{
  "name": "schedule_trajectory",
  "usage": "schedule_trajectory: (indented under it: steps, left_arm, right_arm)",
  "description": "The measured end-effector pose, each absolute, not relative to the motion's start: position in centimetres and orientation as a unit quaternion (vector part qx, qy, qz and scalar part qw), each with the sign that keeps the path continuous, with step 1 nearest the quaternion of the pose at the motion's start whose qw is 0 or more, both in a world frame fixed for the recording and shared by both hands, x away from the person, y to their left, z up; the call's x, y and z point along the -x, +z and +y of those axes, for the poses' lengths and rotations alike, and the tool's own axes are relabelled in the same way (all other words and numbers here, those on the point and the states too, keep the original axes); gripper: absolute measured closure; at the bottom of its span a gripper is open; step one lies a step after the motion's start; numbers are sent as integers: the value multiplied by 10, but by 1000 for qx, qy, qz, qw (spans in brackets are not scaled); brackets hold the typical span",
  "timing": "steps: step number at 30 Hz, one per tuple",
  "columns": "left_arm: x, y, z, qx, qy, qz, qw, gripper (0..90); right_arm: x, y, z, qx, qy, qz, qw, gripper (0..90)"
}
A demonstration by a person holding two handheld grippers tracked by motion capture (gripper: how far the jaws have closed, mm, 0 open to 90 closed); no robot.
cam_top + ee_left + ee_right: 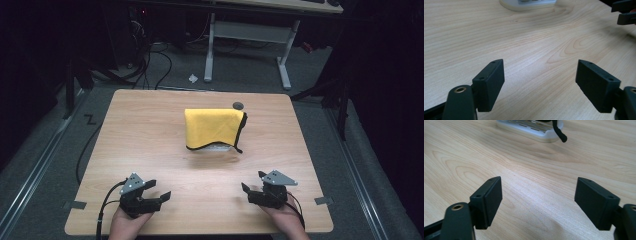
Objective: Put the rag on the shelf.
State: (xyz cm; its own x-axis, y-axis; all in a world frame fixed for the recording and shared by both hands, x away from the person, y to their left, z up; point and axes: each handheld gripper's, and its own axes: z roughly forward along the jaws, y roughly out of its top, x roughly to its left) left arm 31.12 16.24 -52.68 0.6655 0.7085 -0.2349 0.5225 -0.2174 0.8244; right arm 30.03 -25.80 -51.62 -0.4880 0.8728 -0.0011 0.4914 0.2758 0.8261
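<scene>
Pale wood-grain table stands on grey carpet in a dark room, with a white desk frame behind it. Toward the far edge, near the middle, a yellow cloth with black trim drapes over a white rack, hiding most of it. Near the front edge, the left gripper and right gripper rest low in the hands, well apart, jaws spread wide and holding nothing.

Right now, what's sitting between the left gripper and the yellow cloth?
Nothing: in the high view, bare wooden table separates the left gripper from the yellow cloth.
</scene>
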Motion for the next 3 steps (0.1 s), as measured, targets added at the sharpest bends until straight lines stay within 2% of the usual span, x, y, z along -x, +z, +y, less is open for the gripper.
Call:
schedule_trajectory:
  steps: [3]
  left_arm:
    - [-314, -528, 163, -777, 95, 400, 477, 225]
  right_arm:
    - [-307, -522, -259, -456, 424, 758, 195, 153]
